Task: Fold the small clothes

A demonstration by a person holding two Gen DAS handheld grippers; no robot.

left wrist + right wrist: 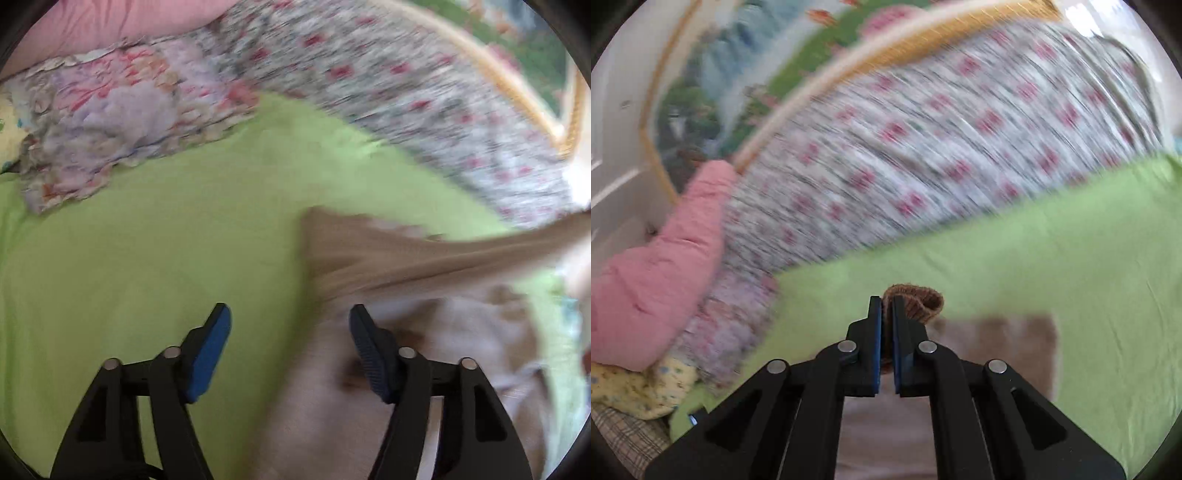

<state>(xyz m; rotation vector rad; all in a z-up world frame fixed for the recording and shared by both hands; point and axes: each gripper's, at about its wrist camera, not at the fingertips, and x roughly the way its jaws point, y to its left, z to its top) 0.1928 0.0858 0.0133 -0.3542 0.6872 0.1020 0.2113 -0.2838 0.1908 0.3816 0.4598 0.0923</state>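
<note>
A small tan-brown garment [388, 258] lies on a lime-green sheet [166, 236], with a strip stretched taut toward the right. My left gripper [290, 314] is open and empty, hovering over the garment's left edge. In the right wrist view my right gripper [886, 304] is shut on a folded brown ribbed edge of the garment [916, 301], lifted above the green sheet [1052, 266]. The rest of the garment [1004, 339] hangs blurred below it.
A floral quilt [406, 96] runs along the back of the bed and shows in the right wrist view [923, 155]. A crumpled floral cloth [110, 125] lies at left. A pink pillow [653, 273] and yellow printed cloth [639, 391] lie at left. A framed picture [713, 88] hangs behind.
</note>
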